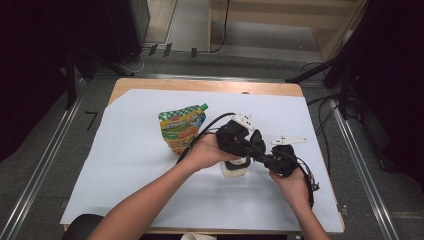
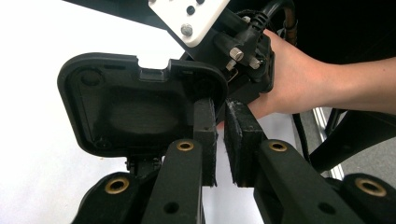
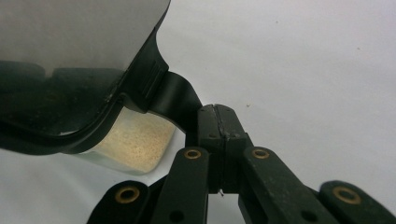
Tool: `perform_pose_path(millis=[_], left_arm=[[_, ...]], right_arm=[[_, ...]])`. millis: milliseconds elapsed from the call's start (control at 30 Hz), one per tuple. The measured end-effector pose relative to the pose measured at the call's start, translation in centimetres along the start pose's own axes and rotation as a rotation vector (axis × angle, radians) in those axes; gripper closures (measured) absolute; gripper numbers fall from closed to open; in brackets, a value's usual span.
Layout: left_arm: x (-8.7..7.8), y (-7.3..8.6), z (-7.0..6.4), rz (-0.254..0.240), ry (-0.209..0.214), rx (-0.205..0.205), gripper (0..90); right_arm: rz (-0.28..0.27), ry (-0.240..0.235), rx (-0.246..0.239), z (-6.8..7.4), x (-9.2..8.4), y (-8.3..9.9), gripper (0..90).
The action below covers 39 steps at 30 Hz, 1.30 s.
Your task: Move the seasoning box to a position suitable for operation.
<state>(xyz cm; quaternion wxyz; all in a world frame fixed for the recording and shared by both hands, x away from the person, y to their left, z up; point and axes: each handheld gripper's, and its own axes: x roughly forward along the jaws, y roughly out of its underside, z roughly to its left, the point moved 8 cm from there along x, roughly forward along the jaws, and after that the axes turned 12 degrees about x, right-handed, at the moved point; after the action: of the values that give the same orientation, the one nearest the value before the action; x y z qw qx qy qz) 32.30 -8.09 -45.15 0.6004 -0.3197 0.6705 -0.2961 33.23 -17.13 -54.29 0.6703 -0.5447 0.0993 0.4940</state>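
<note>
**A:** Start at the left. What lies out past the jar [image 1: 233, 171]?

**B:** A green-and-orange pouch [image 1: 181, 129], flat on the white sheet [image 1: 130, 165]. It is up and to the left of the jar and well apart from it. Neither hand goes to it, so I judge it parked out of the way.

**A:** And the left gripper [image 2: 221, 140]?

**B:** It comes in over the jar from the left. Its pads are nearly together, with a thin slit between them. The edge of the raised black lid [image 2: 130, 107] sits right at the left pad. I cannot tell whether the pads pinch that edge or merely stand against it. Being there makes sense for swinging the lid or steadying it.

**A:** Where is the jar itself?

**B:** It stands on the sheet between the two hands, just below the grippers. It is clear-walled with pale grains inside, and its flip lid is open.

**A:** And to the right of the jar?

**B:** The right gripper [image 3: 218, 126] reaches in low from that side. Its jaws are clamped together on the black tab [image 3: 180, 100] that curves off the lid rim. I'd say that hold anchors the jar so it can't slide or tip while the other hand works the lid.
</note>
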Motion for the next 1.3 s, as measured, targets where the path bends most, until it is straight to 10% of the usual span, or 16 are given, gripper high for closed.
perform_pose_path(millis=[633, 1300], left_arm=[[-3.0, 3.1, -0.4, 0.050, -0.028, -0.065, 64.3], [-7.6, 5.7, -1.6, 0.009, -0.069, -0.128, 47.4]], right_arm=[[-0.030, -0.065, 0.025, 0.9, -3.4, 2.2, 72.9], [0.016, -0.256, -0.136, 9.6, -3.6, 3.8, 65.0]])
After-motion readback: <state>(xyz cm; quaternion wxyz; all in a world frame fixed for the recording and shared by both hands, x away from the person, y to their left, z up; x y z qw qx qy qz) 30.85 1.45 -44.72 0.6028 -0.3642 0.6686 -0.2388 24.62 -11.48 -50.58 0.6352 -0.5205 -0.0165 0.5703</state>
